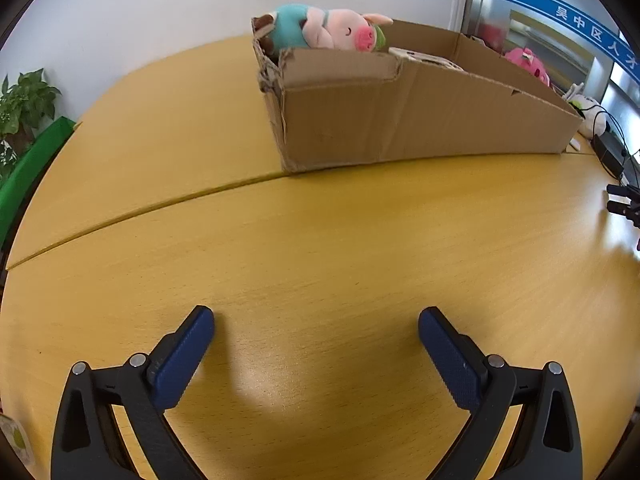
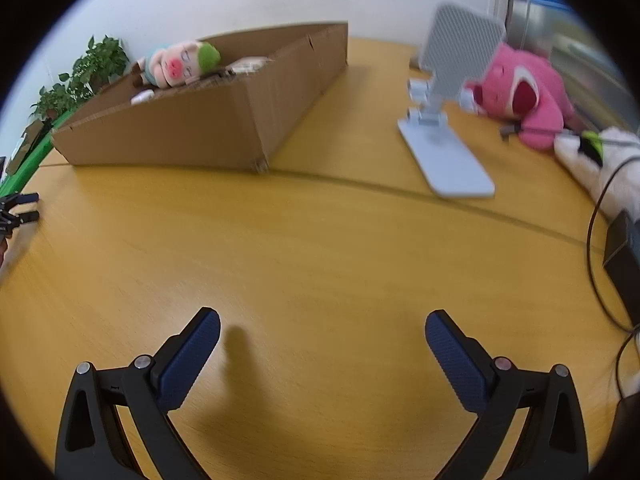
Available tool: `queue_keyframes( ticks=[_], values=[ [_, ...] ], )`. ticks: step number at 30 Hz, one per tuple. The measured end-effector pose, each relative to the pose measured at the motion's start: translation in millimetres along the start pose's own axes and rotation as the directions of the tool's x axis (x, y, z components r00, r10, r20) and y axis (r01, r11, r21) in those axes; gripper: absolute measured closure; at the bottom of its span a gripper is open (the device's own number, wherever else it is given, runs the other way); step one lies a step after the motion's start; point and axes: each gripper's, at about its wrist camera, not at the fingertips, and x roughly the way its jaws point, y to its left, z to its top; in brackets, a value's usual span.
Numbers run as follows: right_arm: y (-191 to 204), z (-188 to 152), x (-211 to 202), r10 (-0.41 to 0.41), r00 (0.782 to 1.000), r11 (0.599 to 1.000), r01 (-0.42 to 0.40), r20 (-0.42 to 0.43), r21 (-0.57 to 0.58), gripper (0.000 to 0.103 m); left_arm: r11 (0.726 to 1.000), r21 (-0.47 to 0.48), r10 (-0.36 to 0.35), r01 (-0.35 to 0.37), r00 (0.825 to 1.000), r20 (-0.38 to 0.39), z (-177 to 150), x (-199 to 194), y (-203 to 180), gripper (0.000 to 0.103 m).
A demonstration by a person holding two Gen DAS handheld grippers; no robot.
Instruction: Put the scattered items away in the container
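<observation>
I found the task well advanced: a pink plush pig [image 1: 340,32] lay inside the brown cardboard box [image 1: 400,120], a pink plush bear [image 2: 524,96] remained right of it, while my left gripper [image 1: 316,354] and right gripper [image 2: 322,354] stood wide apart, empty.

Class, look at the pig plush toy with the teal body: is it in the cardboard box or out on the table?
In. The pig plush toy with the teal body lies inside the brown cardboard box, its head poking above the box wall.

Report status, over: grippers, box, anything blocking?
Left gripper and right gripper open, empty. Brown cardboard box holds pig plush toy. Pink bear plush still out; white phone stand nearby.
</observation>
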Motion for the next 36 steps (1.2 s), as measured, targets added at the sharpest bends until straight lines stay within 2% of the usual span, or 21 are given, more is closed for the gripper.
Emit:
queue_keyframes(
  ticks=[5, 10, 14, 36],
  values=[
    [38.3, 7.5, 11.7, 0.028, 0.999, 0.999, -0.027, 0.017, -0.039, 0.000, 1.000, 0.008, -0.007, 0.007, 0.999, 0.033, 4.6, -2.5, -3.1, 0.000],
    [66.9, 22.3, 24.1, -0.003, 1.000, 1.000, 0.003, 0.016, 0.011, 0.000, 1.000, 0.008, -0.009, 0.008, 1.000, 0.030, 7.1, 0.5, -1.6, 0.000],
    [81.7, 27.6, 24.6, 0.036, 0.999, 0.999, -0.036, 0.014, -0.041, 0.000, 1.000, 0.006, -0.009, 0.009, 1.000, 0.029, 8.3, 4.5, -1.7, 0.000],
    [86.3, 26.9, 22.7, 0.052, 0.999, 0.997, -0.051, 0.012, -0.064, 0.000, 1.000, 0.007, -0.008, 0.008, 1.000, 0.029, 7.4, 3.8, -2.5, 0.000]
  ],
)
